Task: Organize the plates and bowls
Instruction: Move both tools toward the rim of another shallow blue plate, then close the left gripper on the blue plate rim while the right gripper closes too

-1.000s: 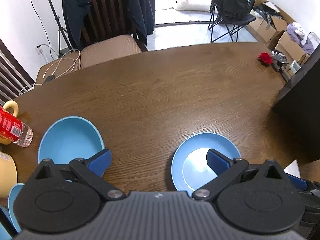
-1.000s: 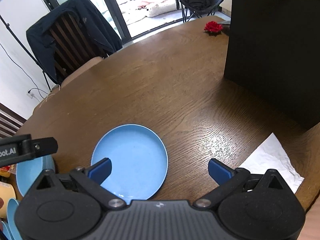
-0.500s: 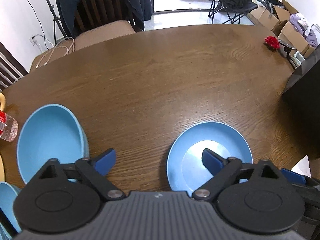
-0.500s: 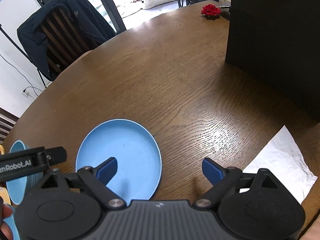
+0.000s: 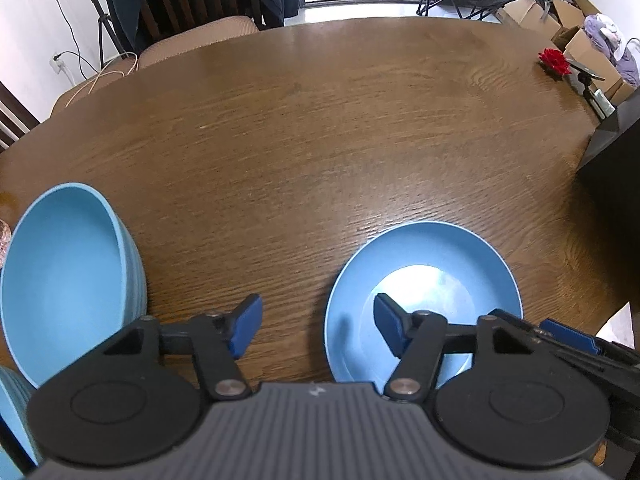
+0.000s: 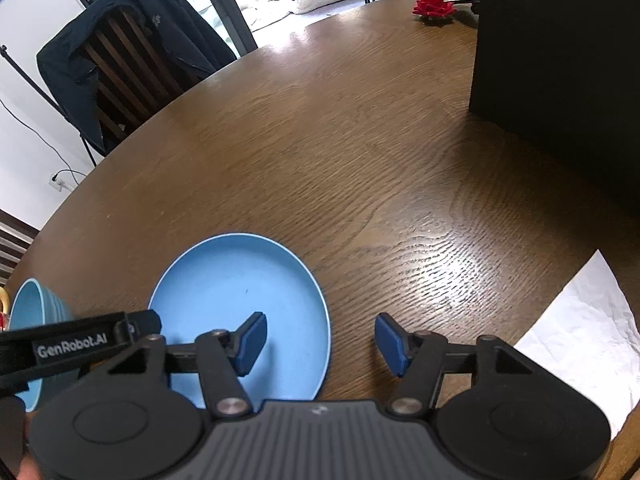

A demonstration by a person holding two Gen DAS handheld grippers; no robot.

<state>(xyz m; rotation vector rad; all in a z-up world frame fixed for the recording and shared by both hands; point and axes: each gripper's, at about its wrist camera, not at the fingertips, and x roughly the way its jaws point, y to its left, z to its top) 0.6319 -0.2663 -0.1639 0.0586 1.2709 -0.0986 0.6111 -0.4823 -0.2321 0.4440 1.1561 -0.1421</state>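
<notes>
Both my tongs straddle opposite rims of one shallow round blue plate [image 6: 240, 292], jaws just narrowing, pads clear. Left gripper [image 5: 318, 330] brackets its left rim, right gripper [image 6: 320, 344] its right rim.

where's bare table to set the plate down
Free: the wide bare wood beyond the blue plate, up to the red flower and black box. Crowded: the near edge, with the blue bowl, the plate and the white paper.
</notes>
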